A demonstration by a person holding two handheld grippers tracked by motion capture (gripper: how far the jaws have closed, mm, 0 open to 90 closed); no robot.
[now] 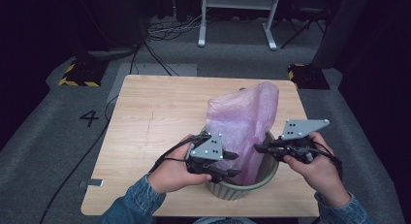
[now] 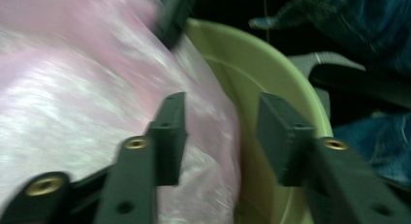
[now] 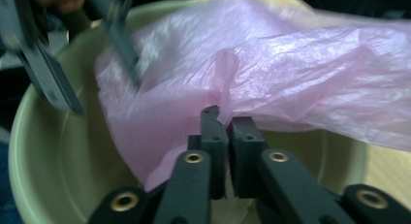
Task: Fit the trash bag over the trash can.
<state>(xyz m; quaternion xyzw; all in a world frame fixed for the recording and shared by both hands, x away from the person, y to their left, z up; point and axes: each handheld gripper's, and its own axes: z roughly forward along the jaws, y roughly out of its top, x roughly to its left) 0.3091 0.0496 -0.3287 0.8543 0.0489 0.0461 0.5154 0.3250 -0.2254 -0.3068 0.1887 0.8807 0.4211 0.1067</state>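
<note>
A pale green ribbed bin [image 1: 264, 178] stands near the front edge of the wooden table [image 1: 160, 112]. A pink plastic bag [image 1: 245, 122] rises out of it, leaning to the far right. My left gripper [image 1: 235, 164] is at the bin's left side with its jaws apart. In the left gripper view the gripper [image 2: 223, 132] has the bag [image 2: 72, 88] beside one jaw and the bin's rim [image 2: 252, 59] by the other, gripping nothing. My right gripper [image 1: 257, 148] reaches in from the right. In the right gripper view the gripper [image 3: 228, 122] is shut on a fold of the bag [image 3: 300, 73] above the bin [image 3: 58, 151].
The bin sits close to the table's front edge, with bare wood to the left and behind. A white frame [image 1: 237, 10] stands on the floor beyond the table, and a black cable [image 1: 77, 161] trails off the left side.
</note>
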